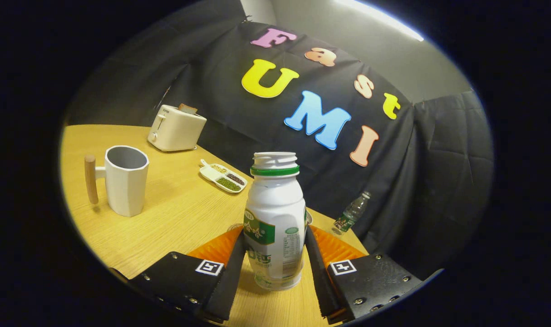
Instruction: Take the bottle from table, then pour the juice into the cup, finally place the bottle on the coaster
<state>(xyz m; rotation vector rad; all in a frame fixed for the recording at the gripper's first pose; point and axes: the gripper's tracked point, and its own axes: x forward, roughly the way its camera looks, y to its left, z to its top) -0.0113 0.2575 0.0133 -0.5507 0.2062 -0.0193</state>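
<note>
A white juice bottle [275, 218] with a green ring at its neck, a green label and no cap stands between my fingers. My gripper [275, 236] is shut on it, with the black pads pressing its lower sides. The bottle's base hangs close over the wooden table [180, 218], which lies tilted in the view. Beyond the left finger stands a white faceted cup [125, 181], empty as far as I can see, its wooden handle [91, 179] pointing away from the bottle. A thin round edge [233, 225] peeks out behind the bottle; I cannot tell what it is.
A cream toaster [175, 129] stands at the table's back by the black cloth wall. A small white dish of seeds [224, 178] lies between the toaster and the bottle. A clear plastic bottle [352, 212] stands beyond the right finger near the table's far edge.
</note>
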